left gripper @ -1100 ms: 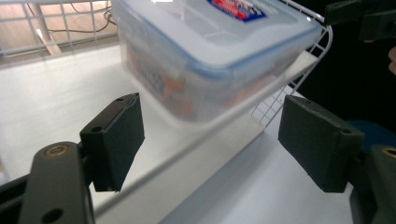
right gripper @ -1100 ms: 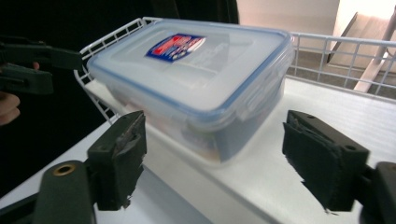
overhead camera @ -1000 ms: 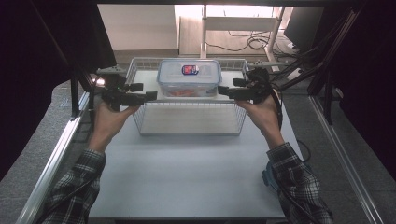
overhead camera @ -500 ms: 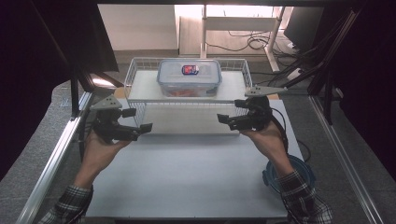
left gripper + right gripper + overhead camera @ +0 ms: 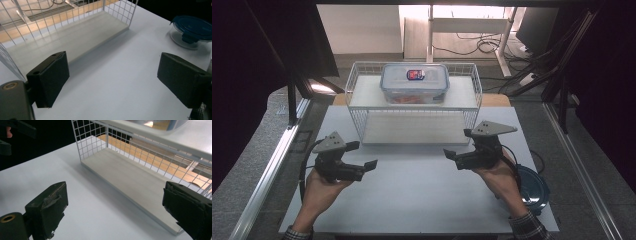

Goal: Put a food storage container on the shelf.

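1. White bench carries a wire rack — a lidded container sits on its upper shelf.
2. Left tongs and right tongs hover near the rack's front — both have just been opening, jaws apart, nothing between.

round blue-lidded glass container — table's right edge | cables — floor beyond table
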Tool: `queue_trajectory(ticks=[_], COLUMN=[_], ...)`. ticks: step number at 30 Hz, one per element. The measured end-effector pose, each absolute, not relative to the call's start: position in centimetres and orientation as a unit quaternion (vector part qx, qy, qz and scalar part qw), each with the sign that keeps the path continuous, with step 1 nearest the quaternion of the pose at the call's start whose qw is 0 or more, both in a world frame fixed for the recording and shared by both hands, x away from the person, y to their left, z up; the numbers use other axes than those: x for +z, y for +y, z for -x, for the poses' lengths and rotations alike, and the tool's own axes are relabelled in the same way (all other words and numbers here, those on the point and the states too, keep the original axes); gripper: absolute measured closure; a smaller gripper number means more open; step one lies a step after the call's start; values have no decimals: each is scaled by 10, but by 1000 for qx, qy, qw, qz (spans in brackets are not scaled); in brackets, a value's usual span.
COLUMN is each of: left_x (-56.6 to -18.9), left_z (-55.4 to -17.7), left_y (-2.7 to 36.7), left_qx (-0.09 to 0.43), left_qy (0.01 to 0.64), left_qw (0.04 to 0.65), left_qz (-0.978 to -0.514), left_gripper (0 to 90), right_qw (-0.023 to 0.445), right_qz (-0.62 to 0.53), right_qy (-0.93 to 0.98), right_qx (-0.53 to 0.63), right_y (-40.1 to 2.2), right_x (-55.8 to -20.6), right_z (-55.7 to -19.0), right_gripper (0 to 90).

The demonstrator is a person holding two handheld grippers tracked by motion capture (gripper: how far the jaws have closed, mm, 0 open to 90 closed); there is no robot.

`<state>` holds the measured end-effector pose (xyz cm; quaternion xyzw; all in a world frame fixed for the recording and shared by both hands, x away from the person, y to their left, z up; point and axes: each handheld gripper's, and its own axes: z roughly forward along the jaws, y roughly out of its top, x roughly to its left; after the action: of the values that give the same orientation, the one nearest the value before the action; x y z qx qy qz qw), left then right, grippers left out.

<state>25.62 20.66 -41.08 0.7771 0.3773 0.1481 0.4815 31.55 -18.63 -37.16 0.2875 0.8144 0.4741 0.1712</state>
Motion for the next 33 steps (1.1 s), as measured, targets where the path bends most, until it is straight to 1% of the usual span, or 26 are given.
queue_trajectory(ticks=[7,11,14,18,19,22,23,29,33], left_x=[-429,-447,-457,-467,-471,-475,-480,-496,-499], left_z=[-240,-225,-217,-208,-203,-198,-194,-189,-190], left_y=[202,201,201,200,201,202,203,204,205], left_qx=[148,157,147,147,155,155,158,167,164], left_qy=[375,378,381,379,380,380,379,382,387], left_qw=[480,480,478,472,468,471,472,450,452], left_qz=[-779,-776,-777,-782,-783,-781,-780,-789,-787], left_gripper=[94,95,102,99,98,98,98,96,91], right_qw=[168,167,169,162,161,160,160,161,158], right_qz=[-286,-283,-284,-287,-289,-290,-293,-303,-310], right_qy=[814,817,815,814,814,815,817,825,830], right_qx=[477,474,475,478,478,476,469,448,435], right_y=[-192,-195,-195,-196,-198,-199,-200,-202,-202], right_x=[-391,-402,-408,-418,-424,-430,-438,-456,-464], right_z=[-300,-292,-284,-274,-268,-263,-259,-255,-256], right_gripper=[46,43,45,43,44,47,47,49,48])
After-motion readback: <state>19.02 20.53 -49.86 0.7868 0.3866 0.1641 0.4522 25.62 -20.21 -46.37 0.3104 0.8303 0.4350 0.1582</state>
